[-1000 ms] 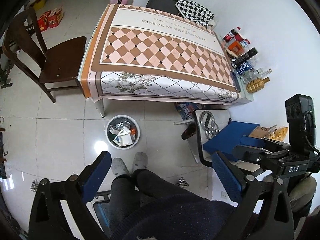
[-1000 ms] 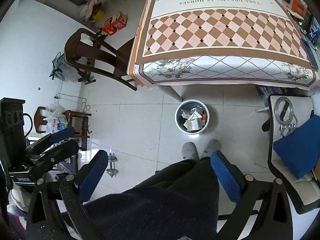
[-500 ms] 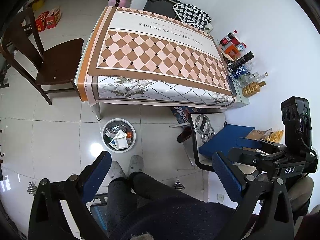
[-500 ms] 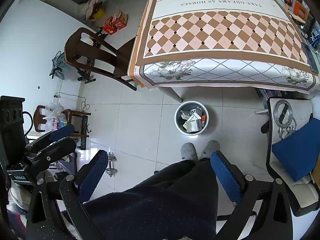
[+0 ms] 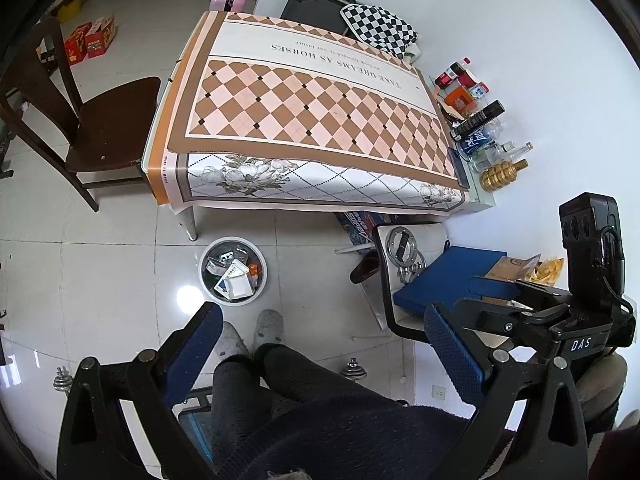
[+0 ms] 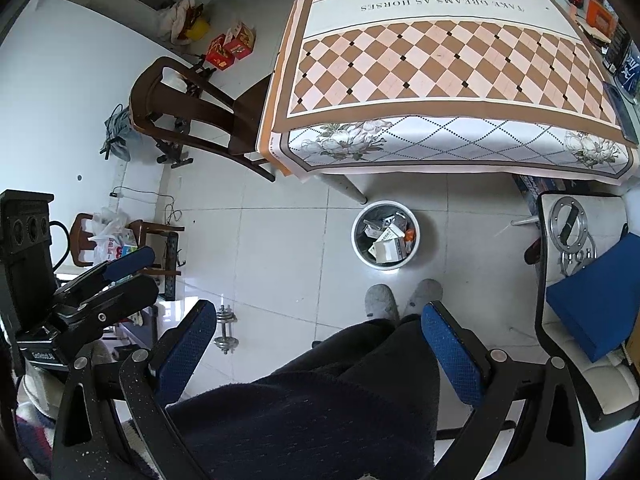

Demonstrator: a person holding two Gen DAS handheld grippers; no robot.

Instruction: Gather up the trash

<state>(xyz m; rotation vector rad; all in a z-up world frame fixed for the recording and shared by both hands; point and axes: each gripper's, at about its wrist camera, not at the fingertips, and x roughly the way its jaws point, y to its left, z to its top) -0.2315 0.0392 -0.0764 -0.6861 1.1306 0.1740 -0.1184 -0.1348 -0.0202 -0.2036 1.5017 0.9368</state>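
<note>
A white round trash bin (image 5: 233, 270) stands on the tiled floor by the table leg, holding several cartons and wrappers; it also shows in the right wrist view (image 6: 385, 234). My left gripper (image 5: 320, 344) is open and empty, held high above the person's legs. My right gripper (image 6: 318, 340) is open and empty too, at about the same height. Each gripper shows in the other's view: the right one (image 5: 516, 304) and the left one (image 6: 116, 276). The table (image 5: 304, 112) has a checked cloth with nothing lying on it.
A dark wooden chair (image 5: 92, 128) stands left of the table. Bottles and boxes (image 5: 476, 120) line the wall at the table's right end. A white chair with a blue cushion (image 5: 448, 280) and metal rings is at right. Dumbbells (image 6: 226, 332) lie on the floor.
Both views have shifted slightly, as the grippers drifted a little while staying high and open. The bin and the table have not moved.
</note>
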